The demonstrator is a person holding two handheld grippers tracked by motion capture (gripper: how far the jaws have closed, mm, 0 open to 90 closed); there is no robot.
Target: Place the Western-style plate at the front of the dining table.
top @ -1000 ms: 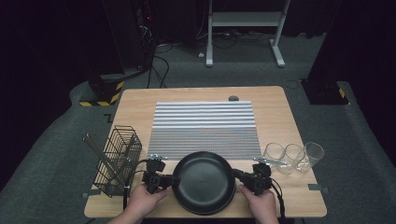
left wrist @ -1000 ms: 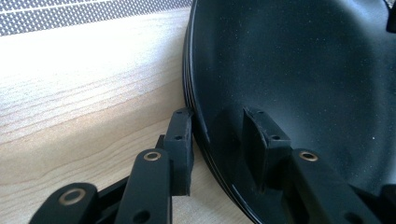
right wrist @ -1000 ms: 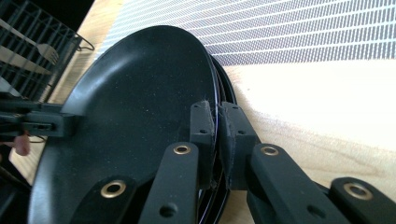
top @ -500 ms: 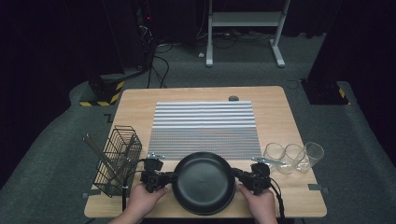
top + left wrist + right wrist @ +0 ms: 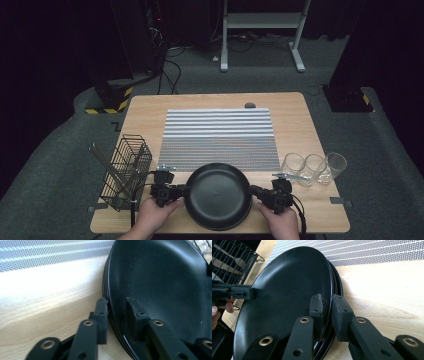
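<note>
A stack of round black plates point(image 5: 218, 196) lies flat at the near edge of the wooden table point(image 5: 300, 125), hollow side up, just before the striped mat point(image 5: 219, 137). Being round, it has no long axis. Matte and faintly speckled, its rims show as thin stacked lines. The left gripper point(image 5: 172, 192) straddles the left rim, jaws just reopening, a gap visible. The right gripper point(image 5: 260, 192) pinches the top plate's right rim, jaws easing apart.
</note>
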